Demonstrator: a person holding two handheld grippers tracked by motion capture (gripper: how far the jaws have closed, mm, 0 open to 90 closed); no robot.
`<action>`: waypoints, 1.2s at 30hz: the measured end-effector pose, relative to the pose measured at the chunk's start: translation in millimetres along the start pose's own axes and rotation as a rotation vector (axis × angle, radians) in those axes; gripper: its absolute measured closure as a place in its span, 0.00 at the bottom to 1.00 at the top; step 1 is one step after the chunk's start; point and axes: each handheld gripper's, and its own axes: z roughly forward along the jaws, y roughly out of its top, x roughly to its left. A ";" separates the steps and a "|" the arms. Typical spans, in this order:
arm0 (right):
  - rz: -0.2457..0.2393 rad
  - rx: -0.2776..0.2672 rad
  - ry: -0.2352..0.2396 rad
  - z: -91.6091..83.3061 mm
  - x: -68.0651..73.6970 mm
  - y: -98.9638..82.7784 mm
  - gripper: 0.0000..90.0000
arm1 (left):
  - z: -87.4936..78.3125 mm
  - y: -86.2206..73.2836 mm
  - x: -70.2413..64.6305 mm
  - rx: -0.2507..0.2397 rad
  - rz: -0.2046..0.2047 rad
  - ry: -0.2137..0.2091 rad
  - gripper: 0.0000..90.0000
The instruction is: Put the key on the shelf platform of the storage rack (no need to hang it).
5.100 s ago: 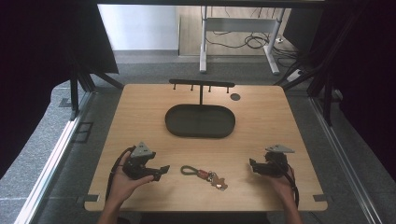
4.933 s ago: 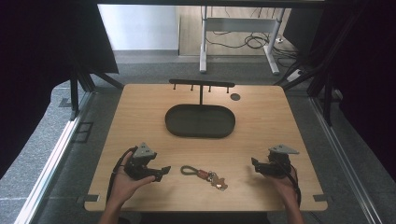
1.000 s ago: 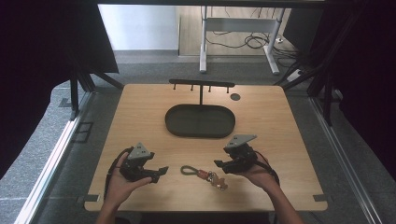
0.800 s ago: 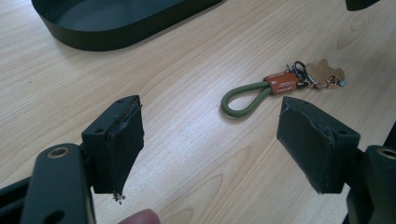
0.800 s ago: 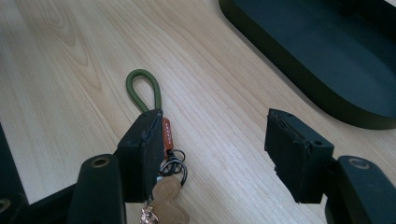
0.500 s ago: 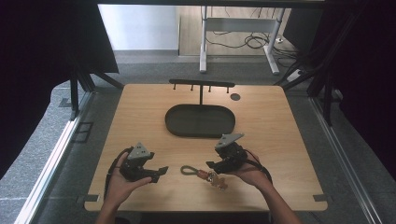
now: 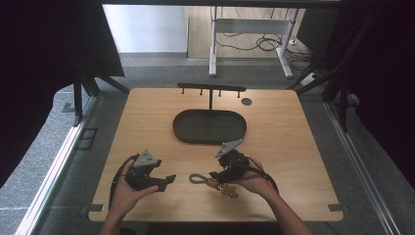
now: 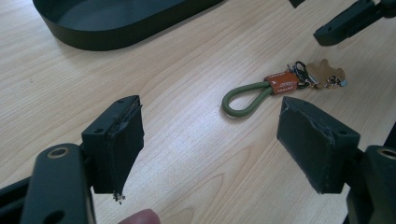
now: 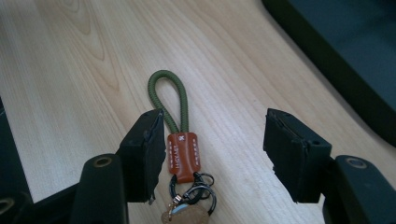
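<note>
A keychain [image 7: 197, 178] lies on the wooden table near its front edge: a green cord loop [image 9: 168, 93], a brown leather band [image 9: 183, 156] and metal rings with a tan tag [image 7: 230, 192]. My right gripper [image 7: 214, 177] hovers low over its ring end. The jaws [image 9: 217, 135] are open and have just been closing a little. The leather band lies between them, close to the left jaw, with neither pad pressing on it. My left gripper [image 7: 165, 180] rests at the front left, open and empty [image 8: 215, 126], facing the keychain [image 8: 280, 84].
A dark oval tray [image 7: 209, 139] sits at the table's middle, close behind the right gripper [image 9: 336, 46]. Behind it stands a black rack with pegs [image 7: 210, 88], and a small dark disc [image 7: 246, 102] lies to its right.
The right hand has carried its gripper leftward from the front right to the keychain and a little lower. The left gripper has stayed where it was.
</note>
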 end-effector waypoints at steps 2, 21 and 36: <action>0.002 0.017 0.007 3.6 1.8 0.1 0.44 | 0.5 0.1 -0.1 0.000 0.004 0.000 0.26; -0.021 0.122 0.065 31.3 10.5 -6.7 0.48 | 1.2 0.0 -0.9 0.007 0.003 -0.005 0.26; -0.042 0.167 0.098 42.7 13.8 -11.9 0.53 | 1.7 0.2 -1.3 0.012 0.005 -0.007 0.26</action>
